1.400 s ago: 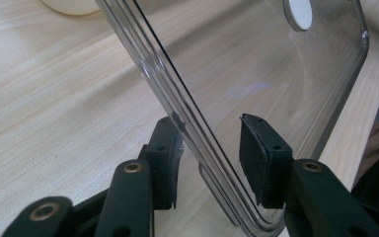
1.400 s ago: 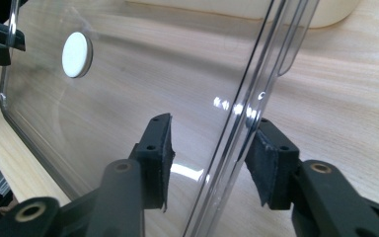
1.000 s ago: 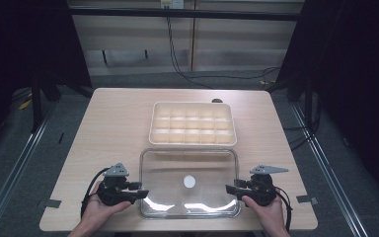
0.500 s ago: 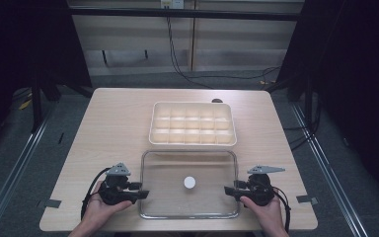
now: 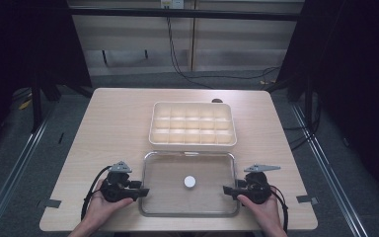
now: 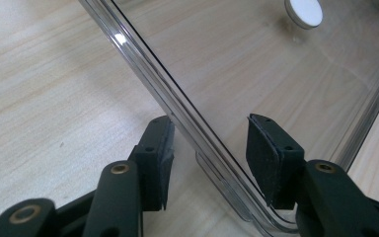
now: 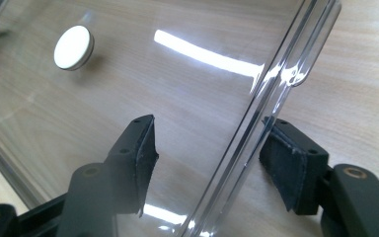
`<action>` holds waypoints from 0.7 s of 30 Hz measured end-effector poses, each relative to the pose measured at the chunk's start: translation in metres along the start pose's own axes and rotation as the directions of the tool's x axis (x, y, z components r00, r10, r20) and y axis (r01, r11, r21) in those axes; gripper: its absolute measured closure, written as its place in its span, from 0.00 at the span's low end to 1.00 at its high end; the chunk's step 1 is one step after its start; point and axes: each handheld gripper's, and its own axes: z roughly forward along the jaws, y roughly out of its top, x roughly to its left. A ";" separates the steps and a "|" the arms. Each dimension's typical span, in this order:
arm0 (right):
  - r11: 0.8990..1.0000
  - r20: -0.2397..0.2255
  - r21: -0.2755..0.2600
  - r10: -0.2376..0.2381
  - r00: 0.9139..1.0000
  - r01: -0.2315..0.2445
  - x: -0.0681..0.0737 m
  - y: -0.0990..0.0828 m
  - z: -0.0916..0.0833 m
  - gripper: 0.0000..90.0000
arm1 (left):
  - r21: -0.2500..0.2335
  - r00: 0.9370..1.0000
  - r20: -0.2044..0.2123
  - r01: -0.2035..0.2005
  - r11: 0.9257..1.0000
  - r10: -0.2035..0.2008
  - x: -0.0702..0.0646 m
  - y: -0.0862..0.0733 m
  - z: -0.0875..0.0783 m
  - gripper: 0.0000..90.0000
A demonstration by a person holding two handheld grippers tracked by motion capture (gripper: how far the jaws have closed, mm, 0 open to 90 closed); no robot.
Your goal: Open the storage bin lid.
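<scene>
**Both grippers straddling the lid's short edges**

My table (image 5: 113,123) carries two big things, so I take them in order of size. One clear lid (image 5: 190,162) lies flat near my edge, between my hands, which is why I come at it from both ends at once. One cream compartment box (image 5: 192,124) sits just beyond it, uncovered, its long side running along the lid's far edge; I judge the lid belongs on it.

I count two grippers. My left gripper (image 6: 209,143) has its jaws spread wide, one pad outside the lid's rim and one over the clear panel, neither pressing. My right gripper (image 7: 209,148) stands the same way on the opposite rim, jaws apart, holding nothing yet.

Smallest is one white round knob (image 5: 189,181) at the lid's middle, untouched.
</scene>
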 end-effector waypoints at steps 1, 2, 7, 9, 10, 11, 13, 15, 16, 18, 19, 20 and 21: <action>1.000 0.008 -0.001 -0.005 1.000 0.005 0.000 0.000 0.000 0.42 | -0.004 1.000 0.002 -0.001 1.000 0.001 0.000 0.000 0.001 0.59; 1.000 0.020 -0.003 -0.020 1.000 0.020 0.000 0.000 0.001 0.41 | -0.007 1.000 -0.003 0.004 1.000 -0.004 -0.001 0.000 0.002 0.59; 0.999 0.052 -0.003 -0.042 0.998 0.042 0.003 0.000 0.001 0.40 | 0.009 1.000 0.002 -0.006 1.000 0.006 -0.001 0.000 0.002 0.56; 1.000 0.044 -0.004 -0.018 0.999 0.018 0.001 0.000 0.001 0.40 | 0.013 1.000 0.008 -0.003 1.000 0.003 0.000 0.000 0.003 0.56; 1.000 0.045 -0.005 -0.017 0.999 0.017 0.001 0.001 0.001 0.40 | 0.014 1.000 0.011 -0.002 1.000 0.001 0.000 0.000 0.003 0.56; 1.000 0.049 -0.005 -0.023 0.999 0.023 0.001 0.001 0.001 0.40 | 0.014 1.000 0.008 -0.001 1.000 0.001 -0.001 0.000 0.004 0.56; 1.000 0.052 -0.002 -0.021 0.998 0.022 0.002 0.001 0.001 0.39 | 0.015 1.000 0.012 -0.001 1.000 0.001 -0.001 0.000 0.004 0.56; 1.000 0.049 -0.003 -0.020 0.999 0.020 0.002 0.001 0.001 0.39 | 0.012 1.000 0.001 -0.002 1.000 0.002 -0.002 0.000 0.004 0.55; 1.000 0.049 -0.003 -0.017 0.999 0.017 0.001 0.001 0.001 0.39 | 0.020 1.000 0.007 -0.012 1.000 0.011 -0.001 0.000 0.004 0.54; 1.000 0.044 -0.009 -0.001 0.999 0.002 0.001 0.001 0.001 0.37 | 0.019 1.000 0.008 -0.012 1.000 0.012 -0.002 0.000 0.005 0.54; 1.000 0.041 -0.009 -0.001 0.999 0.002 0.000 0.001 0.001 0.37 | 0.019 1.000 0.007 -0.013 1.000 0.013 -0.002 0.000 0.005 0.54; 1.000 0.041 -0.008 -0.003 0.999 0.004 0.000 0.001 0.001 0.37 | 0.018 1.000 0.007 -0.013 1.000 0.013 -0.002 0.000 0.005 0.54; 1.000 0.041 -0.011 -0.004 0.999 0.004 0.000 0.001 0.001 0.37 | 0.015 1.000 0.006 -0.009 1.000 0.009 -0.002 0.000 0.005 0.54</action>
